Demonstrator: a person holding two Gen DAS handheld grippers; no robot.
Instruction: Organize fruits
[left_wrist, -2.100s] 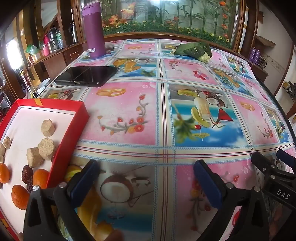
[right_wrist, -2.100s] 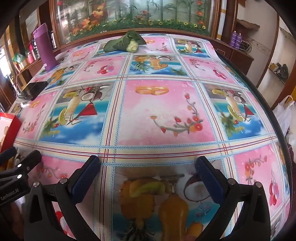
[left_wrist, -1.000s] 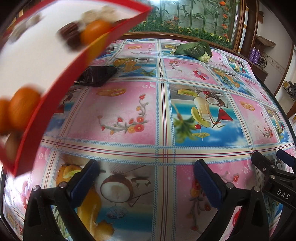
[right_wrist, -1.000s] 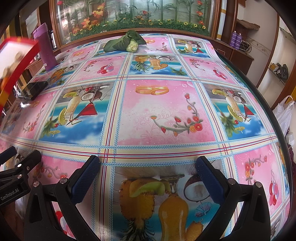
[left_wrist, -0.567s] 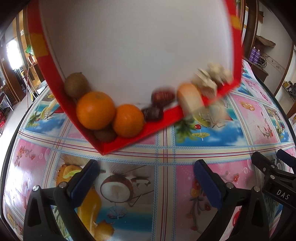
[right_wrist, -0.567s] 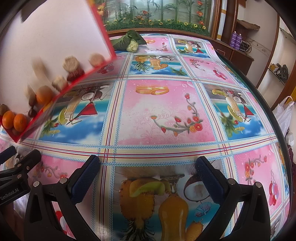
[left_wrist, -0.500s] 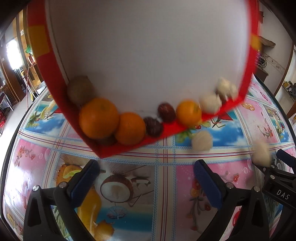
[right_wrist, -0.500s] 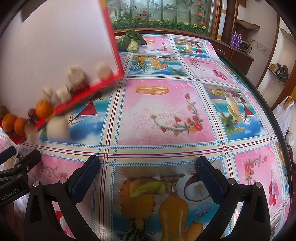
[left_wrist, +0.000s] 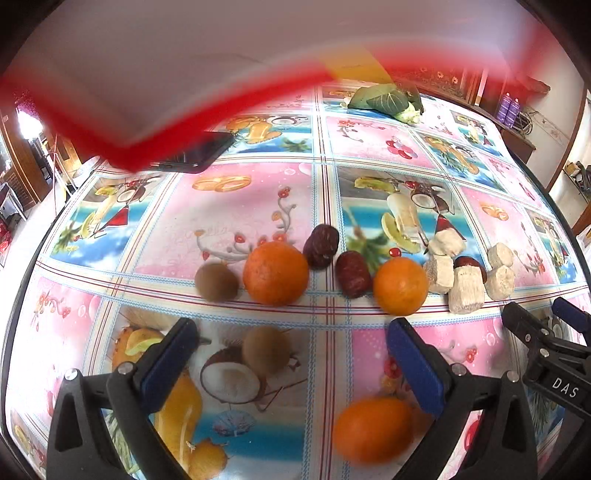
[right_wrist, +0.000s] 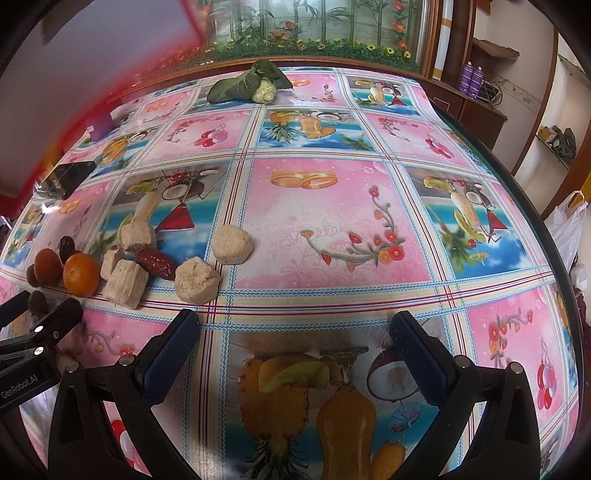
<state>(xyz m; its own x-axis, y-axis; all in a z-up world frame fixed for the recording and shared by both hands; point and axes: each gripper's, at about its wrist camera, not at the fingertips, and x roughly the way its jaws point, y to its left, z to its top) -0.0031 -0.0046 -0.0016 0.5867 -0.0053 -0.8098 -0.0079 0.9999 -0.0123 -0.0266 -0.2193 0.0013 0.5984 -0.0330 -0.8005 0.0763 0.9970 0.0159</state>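
Between left gripper (left_wrist: 288, 354) open jaws, blurred orange (left_wrist: 371, 428) and kiwi (left_wrist: 265, 349) look loose; may roll off table (left_wrist: 240, 199). Right gripper (right_wrist: 293, 343) open, empty.

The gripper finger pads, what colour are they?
Dark blue, on black arms. It shows best in the right wrist view, on the right gripper's pads.

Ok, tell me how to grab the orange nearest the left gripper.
Take the blurred orange across its widest middle, coming down from above with the open left gripper. It is round, so any pair of opposite sides will do. It sits just inside the right finger and looks still to be rolling, so wait until it settles.
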